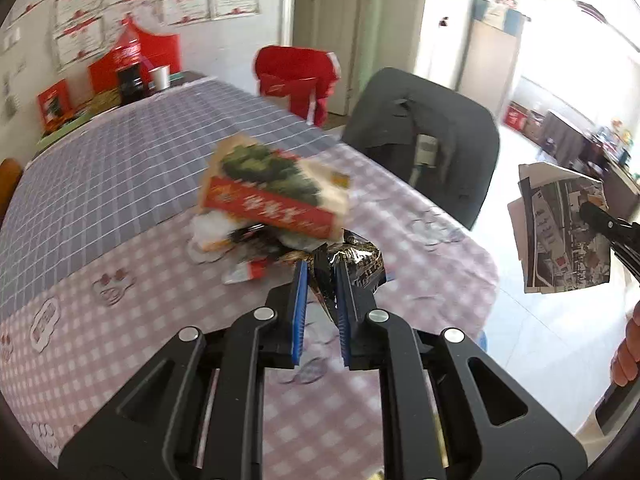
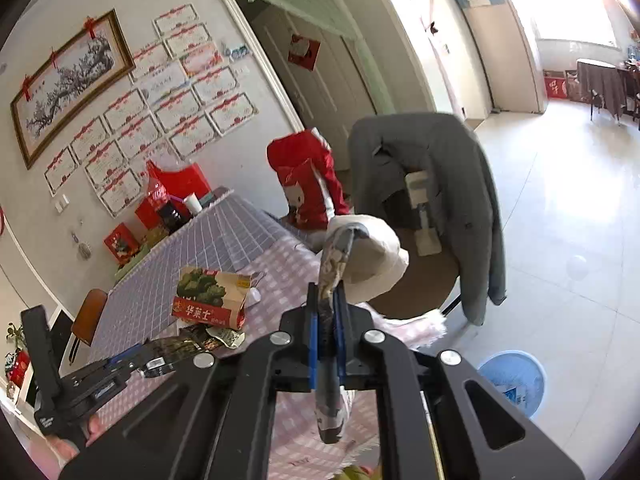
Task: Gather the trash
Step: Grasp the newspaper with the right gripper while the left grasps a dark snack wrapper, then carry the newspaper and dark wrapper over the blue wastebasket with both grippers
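My left gripper [image 1: 322, 276] is shut on a dark crinkled foil wrapper [image 1: 352, 264], lifted just above the table's near end. Behind it a cardboard food box [image 1: 276, 196] with a red band and green picture lies on a small heap of white and red scraps [image 1: 224, 240]. My right gripper [image 2: 327, 296] is shut on a folded printed paper [image 2: 372, 256], held up past the table's edge in front of the chair. From the left wrist view that paper [image 1: 560, 232] hangs at the far right. The right wrist view also shows the box [image 2: 212, 296] and the left gripper [image 2: 132, 360].
The table [image 1: 100, 160] wears a checked cloth, grey-blue at the far half, pink nearer. A chair draped with a grey jacket [image 2: 432, 184] stands at the table's end, a red bag [image 2: 308, 184] on another. A blue bin [image 2: 516, 380] sits on the tiled floor. Red boxes and a cup [image 1: 160, 76] stand at the far end.
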Motion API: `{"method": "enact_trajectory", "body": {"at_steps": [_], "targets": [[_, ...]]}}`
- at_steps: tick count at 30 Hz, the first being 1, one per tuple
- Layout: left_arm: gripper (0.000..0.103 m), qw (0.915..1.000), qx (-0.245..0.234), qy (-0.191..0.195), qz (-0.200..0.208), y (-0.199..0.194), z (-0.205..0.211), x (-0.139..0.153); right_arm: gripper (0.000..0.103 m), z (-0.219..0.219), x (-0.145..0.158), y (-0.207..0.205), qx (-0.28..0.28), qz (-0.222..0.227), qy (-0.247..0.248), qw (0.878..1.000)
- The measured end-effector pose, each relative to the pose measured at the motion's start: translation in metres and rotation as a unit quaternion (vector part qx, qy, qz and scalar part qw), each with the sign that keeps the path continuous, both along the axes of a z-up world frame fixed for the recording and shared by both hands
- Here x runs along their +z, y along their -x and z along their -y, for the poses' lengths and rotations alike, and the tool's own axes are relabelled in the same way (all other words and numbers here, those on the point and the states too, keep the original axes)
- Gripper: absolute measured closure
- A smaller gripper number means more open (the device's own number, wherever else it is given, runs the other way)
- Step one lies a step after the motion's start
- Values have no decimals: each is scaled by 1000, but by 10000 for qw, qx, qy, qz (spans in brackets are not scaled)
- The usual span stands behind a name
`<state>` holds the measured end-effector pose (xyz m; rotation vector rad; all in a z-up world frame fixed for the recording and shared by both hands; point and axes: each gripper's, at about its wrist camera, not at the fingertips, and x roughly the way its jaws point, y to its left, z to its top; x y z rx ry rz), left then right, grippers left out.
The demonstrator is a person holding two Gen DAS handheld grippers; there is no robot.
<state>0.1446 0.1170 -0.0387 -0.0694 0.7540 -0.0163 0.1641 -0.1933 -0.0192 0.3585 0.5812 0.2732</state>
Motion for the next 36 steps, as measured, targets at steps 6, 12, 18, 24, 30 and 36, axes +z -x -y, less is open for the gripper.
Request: {"method": "enact_trajectory", "body": {"at_steps": [6, 12, 18, 24, 30, 36], "targets": [[90, 9989, -474, -42, 36, -15, 47, 4, 96, 37, 9, 29, -398, 189, 235, 9988], [90, 9939, -1098, -63, -13, -32, 109, 2, 96, 84, 5, 51, -924, 138, 255, 9953], [90, 9831, -1817, -127, -166, -49, 182, -6, 96, 131, -9, 68, -1470, -40, 253, 9888], [90, 9692, -2414, -230, -427, -65, 249, -22, 96, 176, -28, 78, -1989, -343, 181, 9792], [90, 9506, -2973, -339, -826, -77, 315, -51, 96, 217, -50, 85, -2402, -675, 76, 9683], [90, 9347, -3343, -463, -1115, -86, 358, -76, 96, 245, -76, 84, -2699, -1050, -48, 9571]]}}
